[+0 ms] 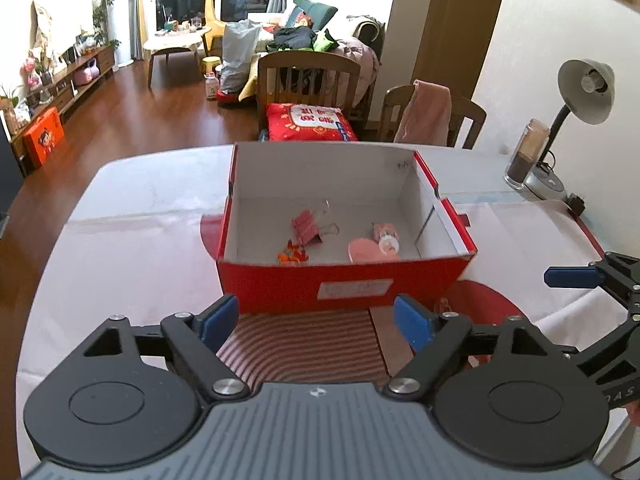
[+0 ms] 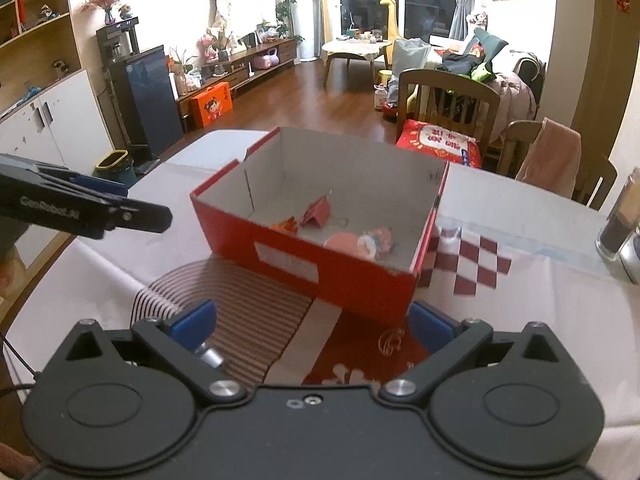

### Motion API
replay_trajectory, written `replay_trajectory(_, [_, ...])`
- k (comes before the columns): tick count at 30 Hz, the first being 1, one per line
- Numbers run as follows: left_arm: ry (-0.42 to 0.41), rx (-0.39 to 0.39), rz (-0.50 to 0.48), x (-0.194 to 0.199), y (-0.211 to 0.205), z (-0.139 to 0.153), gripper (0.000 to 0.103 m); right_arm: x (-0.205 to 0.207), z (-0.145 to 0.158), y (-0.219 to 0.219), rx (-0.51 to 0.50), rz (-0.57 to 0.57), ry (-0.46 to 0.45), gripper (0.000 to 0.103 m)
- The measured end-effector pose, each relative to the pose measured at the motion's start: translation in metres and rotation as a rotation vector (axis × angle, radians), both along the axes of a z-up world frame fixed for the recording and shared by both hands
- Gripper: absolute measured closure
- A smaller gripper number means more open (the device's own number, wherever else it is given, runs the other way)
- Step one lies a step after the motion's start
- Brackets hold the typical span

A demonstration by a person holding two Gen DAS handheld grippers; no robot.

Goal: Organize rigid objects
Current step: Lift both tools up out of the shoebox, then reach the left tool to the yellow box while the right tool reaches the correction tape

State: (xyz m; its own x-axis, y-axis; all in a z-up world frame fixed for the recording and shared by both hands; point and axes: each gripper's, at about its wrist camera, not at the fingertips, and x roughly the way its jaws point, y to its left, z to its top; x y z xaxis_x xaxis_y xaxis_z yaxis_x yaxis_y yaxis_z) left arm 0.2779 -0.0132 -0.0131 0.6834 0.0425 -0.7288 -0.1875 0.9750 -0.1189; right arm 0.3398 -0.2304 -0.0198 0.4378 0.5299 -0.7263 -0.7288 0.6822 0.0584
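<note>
A red cardboard box [image 1: 348, 284] with a white inside stands on the table; it also shows in the right wrist view [image 2: 336, 276]. Inside lie a pink binder clip [image 1: 308, 228], a small orange piece [image 1: 294, 257], a pink round object [image 1: 364, 250] and a small pink bottle-like toy [image 1: 386, 238]. The same items show in the right wrist view: clip [image 2: 318, 210], orange piece [image 2: 287, 225], pink round object [image 2: 344, 242], toy [image 2: 376, 242]. My left gripper [image 1: 316, 322] is open and empty in front of the box. My right gripper [image 2: 312, 326] is open and empty, near the box's front corner.
The table [image 1: 120, 256] has a white cloth with a red patterned mat [image 1: 304, 348]. A desk lamp [image 1: 584, 92] and a glass jar [image 1: 526, 154] stand at the far right. Wooden chairs [image 1: 308, 76] stand behind the table.
</note>
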Motion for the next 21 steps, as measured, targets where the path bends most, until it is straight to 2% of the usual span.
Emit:
replay_trajectory(4, [0.005, -0.002, 0.002, -0.018, 0.001, -0.008, 0.017, -0.012, -0.009, -0.006, 0.0, -0.001, 0.02, 0.001])
replay_trajectory(8, [0.021, -0.029, 0.0, -0.035, 0.004, -0.022, 0.009, -0.025, -0.023, -0.01, -0.022, 0.008, 0.045, 0.001])
replay_trajectory(10, [0.033, -0.035, 0.004, -0.042, 0.005, -0.03, 0.009, -0.031, -0.033, -0.011, -0.032, 0.002, 0.062, 0.001])
replay_trajectory(18, [0.127, -0.049, 0.049, -0.064, 0.007, -0.071, 0.009, -0.05, -0.072, -0.015, -0.078, -0.037, 0.147, 0.001])
replay_trajectory(21, [0.143, -0.009, 0.068, -0.074, 0.004, -0.085, 0.009, -0.053, -0.083, -0.015, -0.1, -0.054, 0.156, 0.001])
